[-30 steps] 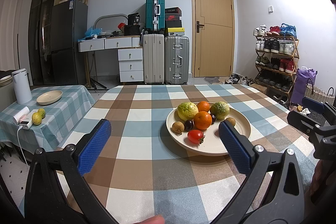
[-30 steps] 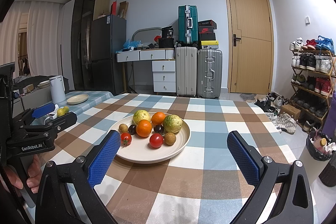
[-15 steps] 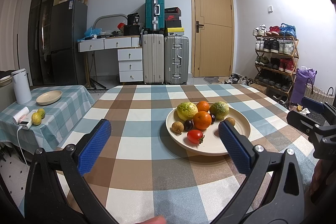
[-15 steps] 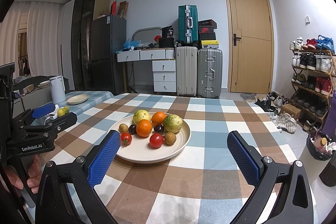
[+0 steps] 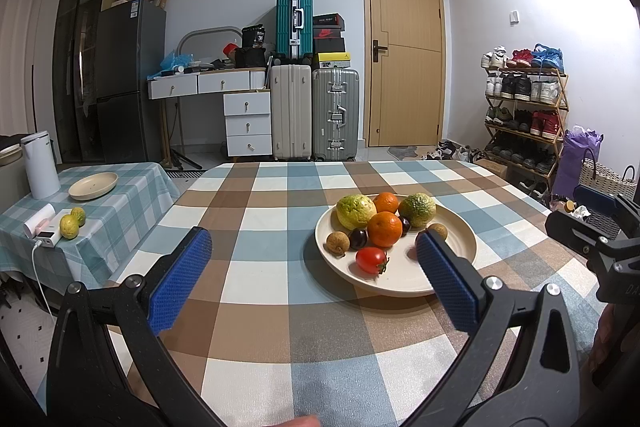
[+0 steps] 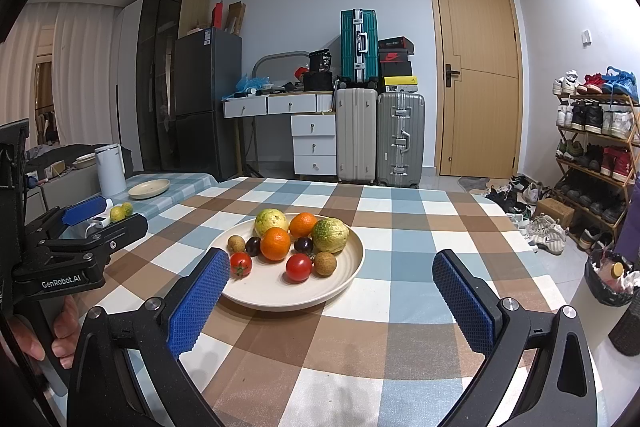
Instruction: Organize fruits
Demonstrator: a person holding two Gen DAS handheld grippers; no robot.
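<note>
A cream plate [image 5: 460, 251] [image 6: 348, 267] sits on the checkered table, holding two oranges [image 5: 385, 229] [image 6: 275, 243], two yellow-green citrus fruits [image 5: 355, 211] [image 6: 329, 235], two red tomatoes [image 5: 371, 259] [image 6: 298, 267], dark plums and small brown longans. My left gripper [image 5: 312, 259] stands open just short of the plate, its right finger in front of the plate's near rim. My right gripper [image 6: 332, 275] is also open, low over the table, with the plate ahead between its fingers. Neither holds anything.
To the left, a side table [image 5: 120, 195] with a checked cloth carries an empty cream plate [image 5: 93, 185] [image 6: 149, 188], a white kettle [image 5: 39, 165], two limes [image 5: 74, 223] and a white charger. Suitcases, drawers, a fridge, a door and a shoe rack [image 5: 524, 115] line the room behind.
</note>
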